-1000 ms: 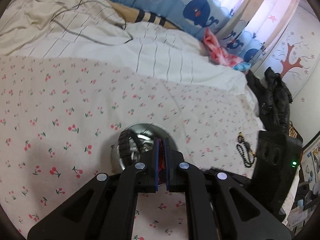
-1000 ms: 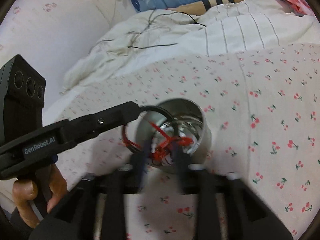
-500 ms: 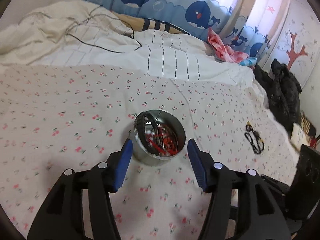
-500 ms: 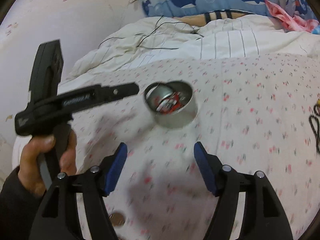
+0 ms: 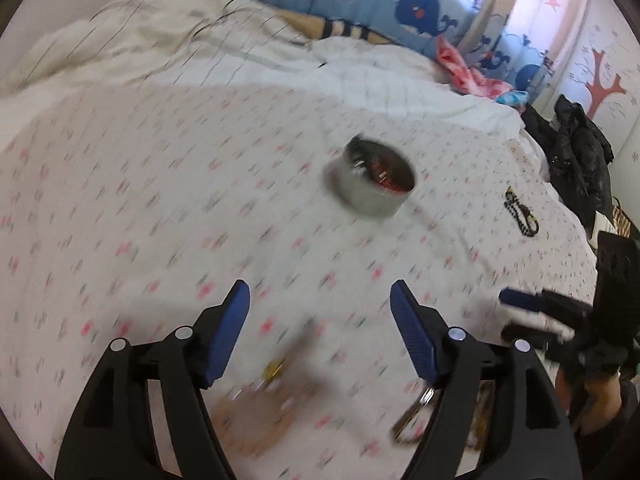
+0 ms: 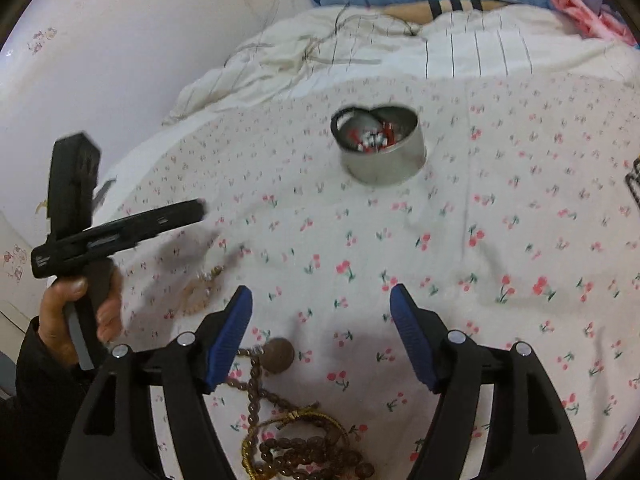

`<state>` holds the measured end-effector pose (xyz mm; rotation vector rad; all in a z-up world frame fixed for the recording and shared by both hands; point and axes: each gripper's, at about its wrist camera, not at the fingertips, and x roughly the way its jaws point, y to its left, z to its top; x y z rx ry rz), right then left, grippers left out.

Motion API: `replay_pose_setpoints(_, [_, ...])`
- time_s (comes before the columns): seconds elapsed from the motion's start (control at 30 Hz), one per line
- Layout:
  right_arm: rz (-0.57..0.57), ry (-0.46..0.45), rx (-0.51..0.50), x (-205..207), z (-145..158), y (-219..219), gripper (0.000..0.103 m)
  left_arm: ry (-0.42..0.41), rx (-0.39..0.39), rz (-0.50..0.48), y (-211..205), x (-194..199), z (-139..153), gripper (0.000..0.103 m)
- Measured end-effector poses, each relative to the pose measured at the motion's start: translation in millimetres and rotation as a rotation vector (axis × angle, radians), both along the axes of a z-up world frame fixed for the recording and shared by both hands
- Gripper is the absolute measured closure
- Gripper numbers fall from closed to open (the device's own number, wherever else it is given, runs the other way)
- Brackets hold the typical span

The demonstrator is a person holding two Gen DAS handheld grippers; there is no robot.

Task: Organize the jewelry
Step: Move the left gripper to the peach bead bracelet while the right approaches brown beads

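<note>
A round metal tin stands on the cherry-print sheet, with red and black jewelry inside and a black band over its rim. My left gripper hovers well short of the tin, its jaws opening with nothing between them. My right gripper is likewise back from the tin, jaws opening and empty. Below it lie brown bead strings with a gold cord and a round brown pendant. A pale bead bracelet lies left of them. A black bead necklace lies right of the tin.
A rumpled white duvet with thin dark cables fills the far side of the bed. A black jacket hangs off the right edge. The wall bounds the left. A hand and dark sleeve hold the left gripper.
Both grippers have drawn back from the tin toward the near side of the bed and opened. The left one let go of a red piece, which stays in the tin.
</note>
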<state>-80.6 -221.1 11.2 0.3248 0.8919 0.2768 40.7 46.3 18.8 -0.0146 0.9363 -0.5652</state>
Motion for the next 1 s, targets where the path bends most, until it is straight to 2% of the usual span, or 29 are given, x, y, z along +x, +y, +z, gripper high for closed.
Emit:
replay_pose_setpoints(0.17, [-0.006, 0.016, -0.003, 2, -5, -1, 0.034, 0.099, -0.052, 0.063, 47, 3, -17, 0.033])
replay_pose_setpoints(0.23, [-0.003, 0.017, -0.008, 1, -4, -2, 0.034, 0.103, -0.033, 0.078, 53, 3, -19, 0.033])
replay_pose_setpoints(0.33, [0.063, 0.045, -0.009, 3, -7, 4, 0.034, 0.115, -0.011, 0.062, 53, -4, -22, 0.033])
replay_pose_setpoints(0.4, [0.146, 0.067, -0.036, 2, -11, 17, 0.034, 0.128, 0.026, 0.029, 48, -13, -31, 0.033])
replay_pose_setpoints(0.53, [0.250, 0.085, -0.100, -3, -15, 39, 0.034, 0.115, 0.181, -0.020, 29, -25, -46, 0.033])
replay_pose_setpoints(0.67, [0.246, 0.092, -0.082, -3, -17, 36, 0.034, 0.180, 0.195, -0.046, 25, -24, -64, 0.033])
replay_pose_setpoints(0.73, [0.231, 0.093, -0.091, -2, -17, 31, 0.034, 0.172, 0.224, -0.074, 18, -28, -70, 0.035])
replay_pose_setpoints(0.77, [0.220, 0.095, -0.088, -2, -14, 25, 0.034, 0.166, 0.221, -0.101, 14, -31, -70, 0.038])
replay_pose_setpoints(0.83, [0.198, 0.088, -0.066, -5, -5, 8, 0.034, 0.184, 0.174, -0.135, 10, -33, -66, 0.064])
replay_pose_setpoints(0.87, [0.202, 0.092, -0.047, -7, -2, 0, 0.034, 0.188, 0.165, -0.141, 10, -34, -66, 0.069])
replay_pose_setpoints(0.9, [0.212, 0.095, -0.034, -9, 1, -4, 0.033, 0.188, 0.160, -0.150, 10, -34, -66, 0.080])
replay_pose_setpoints(1.0, [0.297, 0.113, -0.021, -22, 6, -9, 0.032, 0.174, 0.142, -0.157, 11, -37, -62, 0.088])
